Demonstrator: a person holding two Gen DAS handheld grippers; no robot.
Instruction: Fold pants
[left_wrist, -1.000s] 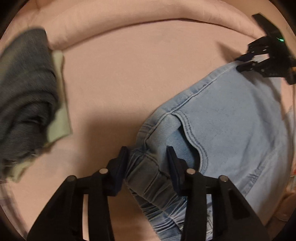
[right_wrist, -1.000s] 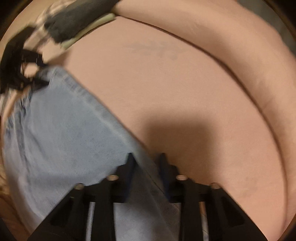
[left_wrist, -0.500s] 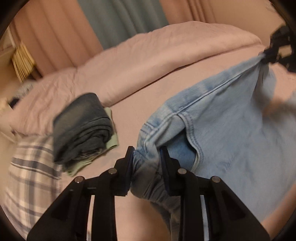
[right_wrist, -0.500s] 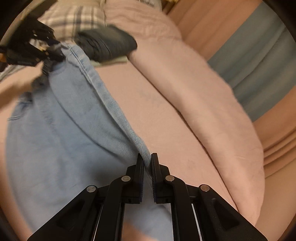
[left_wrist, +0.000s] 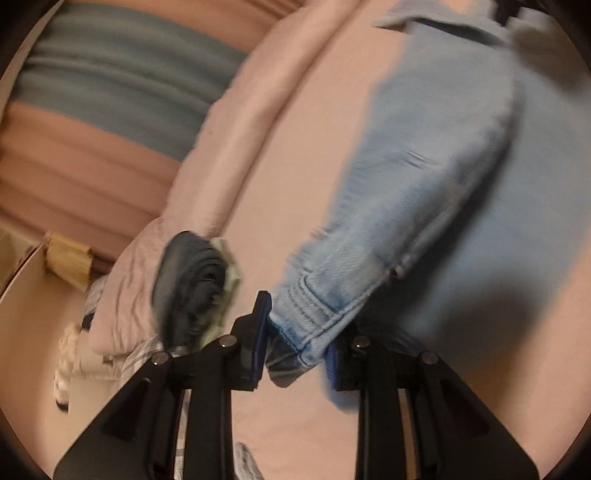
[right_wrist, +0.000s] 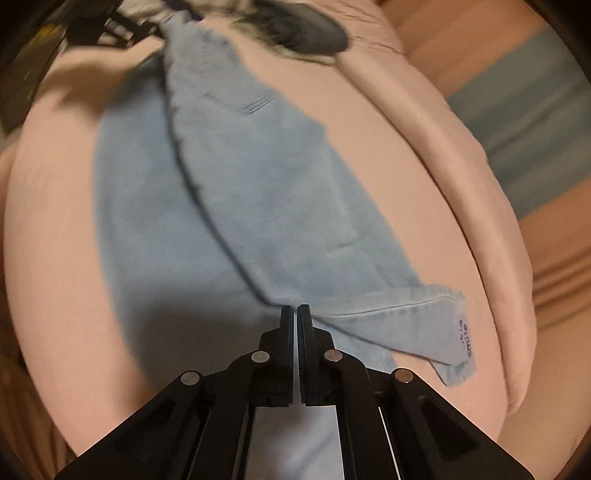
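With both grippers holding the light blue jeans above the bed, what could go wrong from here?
1. The right gripper pinches only a thin edge near the hem of the jeans; the fabric may slip out.
2. The left gripper holds a thick waistband bunch, which may pull loose.
3. The folded dark clothes lie close; swinging denim may disturb them.

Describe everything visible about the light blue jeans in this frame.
The jeans are pale, washed denim, stretched in the air above the pink bed. The left hand-held gripper clamps the thick stitched waistband end; the right hand-held gripper pinches the far end near a hem, where a small white label shows. One layer overlaps another along a long diagonal edge.
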